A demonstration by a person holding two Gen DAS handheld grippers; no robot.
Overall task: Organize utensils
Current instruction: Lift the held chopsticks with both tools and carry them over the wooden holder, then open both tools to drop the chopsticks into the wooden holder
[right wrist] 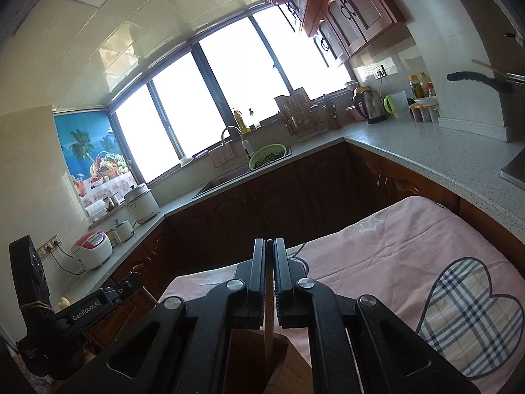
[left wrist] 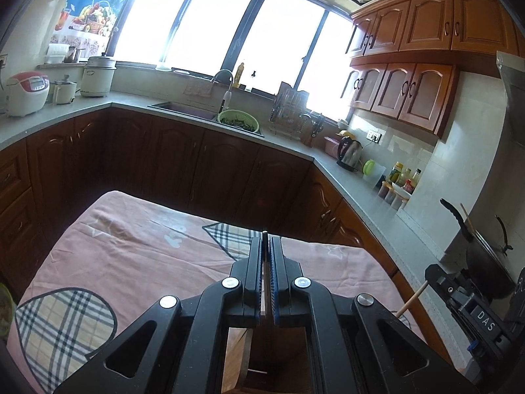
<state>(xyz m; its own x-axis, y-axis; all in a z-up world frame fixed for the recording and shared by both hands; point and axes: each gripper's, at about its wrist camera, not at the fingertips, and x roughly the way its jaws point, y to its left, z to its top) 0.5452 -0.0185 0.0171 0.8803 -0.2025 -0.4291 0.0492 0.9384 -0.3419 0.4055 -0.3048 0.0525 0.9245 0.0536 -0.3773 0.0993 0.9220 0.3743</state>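
Left hand-held gripper [left wrist: 265,246]: jaws drawn almost together on a thin dark utensil [left wrist: 264,237] whose tip pokes out past the fingertips; a pale edge runs down between the pads.
Right hand-held gripper [right wrist: 269,246]: clamped on a thin wooden stick [right wrist: 268,321], which runs down between the fingers into a wooden holder [right wrist: 279,354] below.
Wooden holder: sits directly under both grippers, on the near part of the cloth; its contents are mostly hidden by the gripper bodies.
Surface [left wrist: 137,246]: draped in a pink cloth, creased, with white star outlines and plaid heart patches.
Base cabinets [left wrist: 197,164]: dark brown wooden doors beyond the far edge of the cloth, running round in a U.
Surface along the walls [right wrist: 426,154]: grey speckled stone top.
Sink [left wrist: 183,108]: set in the stone top under the window, with a curved tap and a green colander [left wrist: 238,120] of greens at its edge.
Right side: dish rack [left wrist: 288,115], kettle [left wrist: 349,152], bottles and jars, then a black pan [left wrist: 485,256].
Left side: rice cookers [left wrist: 28,93] and a tall white pot.
Wall cabinets [left wrist: 426,32]: reddish wood, two rows.
Window [left wrist: 229,26]: wide, dark-framed, glaring white.
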